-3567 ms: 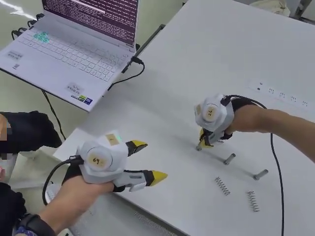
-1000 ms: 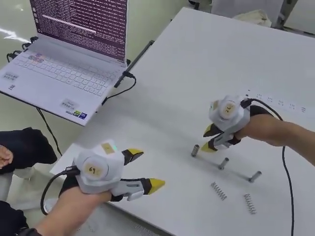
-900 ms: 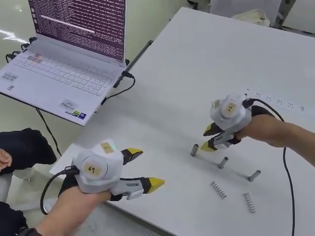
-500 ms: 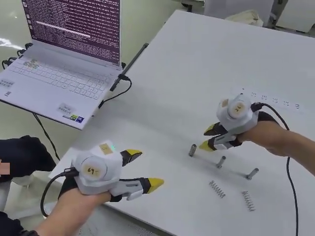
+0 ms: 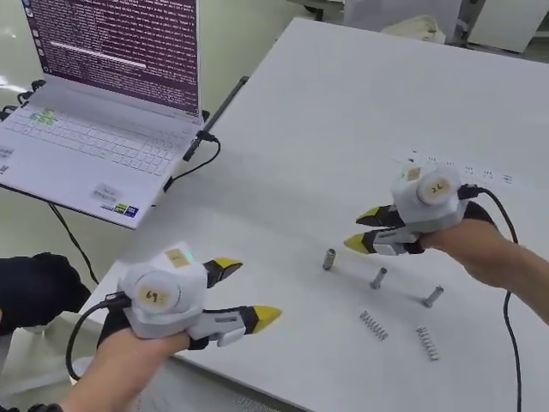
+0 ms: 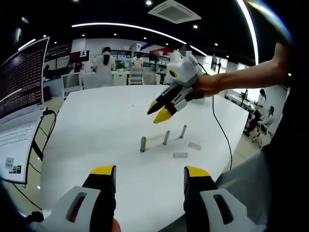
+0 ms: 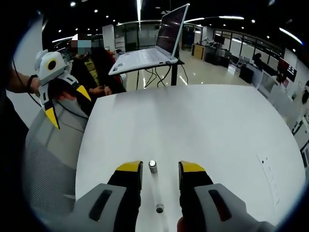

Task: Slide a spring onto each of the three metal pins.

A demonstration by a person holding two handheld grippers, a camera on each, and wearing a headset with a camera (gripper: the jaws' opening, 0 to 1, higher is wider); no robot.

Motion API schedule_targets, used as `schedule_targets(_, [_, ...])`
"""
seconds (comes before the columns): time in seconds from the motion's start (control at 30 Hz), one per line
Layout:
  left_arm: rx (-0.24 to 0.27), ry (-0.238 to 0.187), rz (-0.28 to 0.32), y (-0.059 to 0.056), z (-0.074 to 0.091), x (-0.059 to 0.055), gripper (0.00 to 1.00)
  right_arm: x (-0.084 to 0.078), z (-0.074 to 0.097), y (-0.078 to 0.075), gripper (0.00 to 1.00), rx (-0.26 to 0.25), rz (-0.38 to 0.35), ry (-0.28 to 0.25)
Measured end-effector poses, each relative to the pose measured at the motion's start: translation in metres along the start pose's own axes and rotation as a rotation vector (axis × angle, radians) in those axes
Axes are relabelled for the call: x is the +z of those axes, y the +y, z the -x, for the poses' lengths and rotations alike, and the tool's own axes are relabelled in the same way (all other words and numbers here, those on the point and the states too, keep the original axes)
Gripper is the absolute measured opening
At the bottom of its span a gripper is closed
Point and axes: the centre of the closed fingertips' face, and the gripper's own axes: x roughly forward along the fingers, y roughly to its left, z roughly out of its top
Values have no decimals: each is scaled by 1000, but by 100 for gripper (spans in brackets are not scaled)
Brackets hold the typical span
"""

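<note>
Both grippers are empty. Your left gripper (image 5: pixel 247 292) hovers off the near edge of the counter (image 5: pixel 343 103), fingers wide. Your right gripper (image 5: pixel 360 230) hangs just above the pin row, fingers moderately apart and holding nothing. In the right gripper view, two pins (image 7: pixel 153 166) sit in the gap below its fingers.

Three pins stand upright in a row: left pin (image 5: pixel 329 259), middle pin (image 5: pixel 377 278), right pin (image 5: pixel 432 296). The left pin looks thicker and ribbed, so I read it as already sprung, but it's too small to be sure. Two loose springs lie flat on the counter just in front of the row: near spring (image 5: pixel 372 324) and far spring (image 5: pixel 426 342).

My read on the step: one pin done, and you're fetching the second spring.

Next move:
- Bring the right gripper down over the near spring and close the fingers across the coil near one end.
- Pinch lightly so the bore stays open.
- Lift it, tip it upright, line it up over the middle pin and slide it down.

Risks: the spring could roll as the fingers close, and too hard a squeeze could deform the coil.
</note>
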Motion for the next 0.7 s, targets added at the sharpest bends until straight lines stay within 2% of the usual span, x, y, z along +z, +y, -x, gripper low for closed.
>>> schedule_targets(0.23, [2,-4,2,1,-1,2,52,-2,15,0,32,-39,-58,-66])
schedule_targets(0.7, [-9,-5,-2,-1,-6,5,52,-27,50,7,37,-122,-146,-118])
